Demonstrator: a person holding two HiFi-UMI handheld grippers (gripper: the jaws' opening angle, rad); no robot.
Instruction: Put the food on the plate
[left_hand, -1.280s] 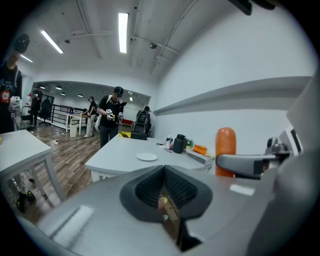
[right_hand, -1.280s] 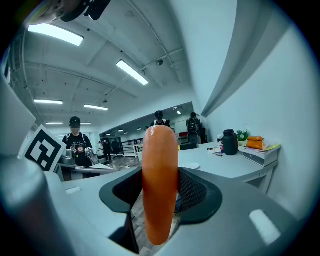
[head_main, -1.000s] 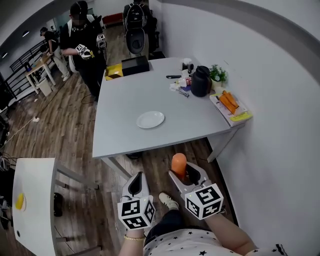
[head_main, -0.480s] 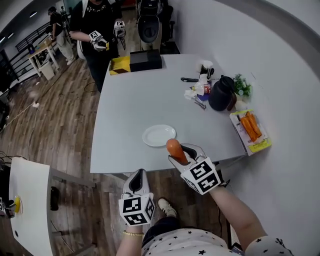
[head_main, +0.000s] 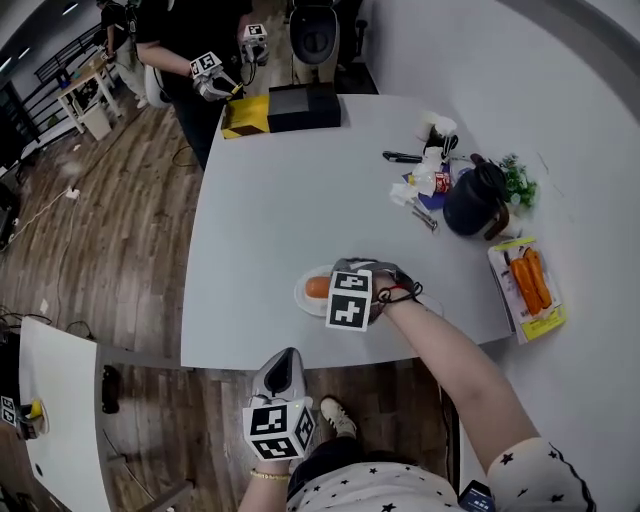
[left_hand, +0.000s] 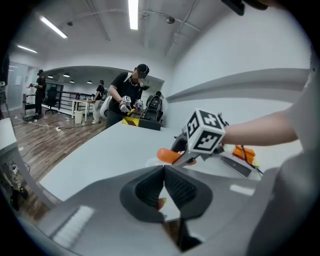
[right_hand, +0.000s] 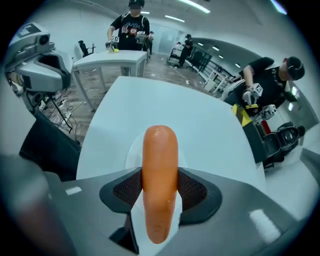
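Note:
An orange sausage (head_main: 318, 287) is clamped between the pads of my right gripper (head_main: 338, 280), lying sideways just over the white plate (head_main: 303, 300) near the table's front edge. In the right gripper view the sausage (right_hand: 160, 175) sticks out past the jaws of that gripper (right_hand: 160, 192), and the plate (right_hand: 131, 152) lies right beneath its tip. My left gripper (head_main: 284, 358) hangs shut and empty below the table edge, over the wooden floor. The left gripper view shows its closed jaws (left_hand: 163, 172) pointing at the sausage (left_hand: 167, 155).
On the grey table (head_main: 270, 210) a black jug (head_main: 472, 200), a small plant (head_main: 517, 182) and small clutter (head_main: 425, 180) sit at the right. A tray of carrots (head_main: 528, 285) lies by the right edge. A black box (head_main: 303, 106) and a person (head_main: 200, 40) are at the far end.
My right gripper has carried the sausage up from below the table edge and forward to just above the plate, turning it sideways. The left gripper has stayed low and shut.

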